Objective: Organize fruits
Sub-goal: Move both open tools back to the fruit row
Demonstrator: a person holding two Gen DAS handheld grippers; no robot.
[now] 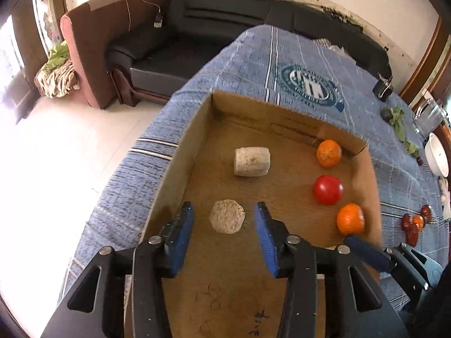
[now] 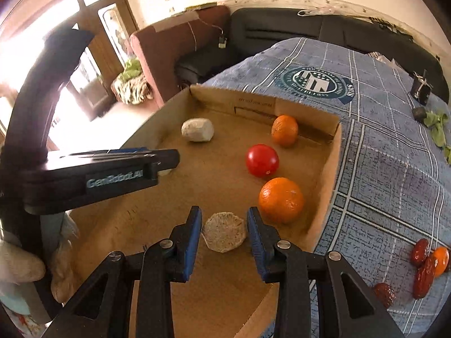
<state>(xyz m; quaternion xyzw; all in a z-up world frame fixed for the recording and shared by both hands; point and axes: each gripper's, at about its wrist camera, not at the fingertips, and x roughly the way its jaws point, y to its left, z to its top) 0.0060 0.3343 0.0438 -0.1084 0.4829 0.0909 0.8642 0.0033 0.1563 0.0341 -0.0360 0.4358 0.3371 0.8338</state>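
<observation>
A shallow cardboard box [image 1: 180,152] [image 2: 327,169] lies on a blue checked cloth. Along its right side sit an orange [image 1: 328,153] [image 2: 284,130], a red tomato [image 1: 328,189] [image 2: 262,160] and a nearer orange [image 1: 350,218] [image 2: 281,199]. A pale cylindrical chunk [image 1: 251,161] [image 2: 197,129] lies at the back. A pale round chunk [image 1: 227,216] lies between the open fingers of my left gripper [image 1: 224,214]. Another pale chunk [image 2: 224,235] lies on the box floor between the open fingers of my right gripper [image 2: 224,219]. The right gripper's blue finger [image 1: 366,252] shows low right in the left wrist view.
Red dates and a small orange fruit [image 2: 425,264] [image 1: 414,224] lie on the cloth right of the box. Green leaves [image 1: 397,118] [image 2: 437,126], a white bowl [image 1: 437,155] and a glass jar [image 1: 430,115] stand at the far right. A black sofa [image 1: 197,28] is behind.
</observation>
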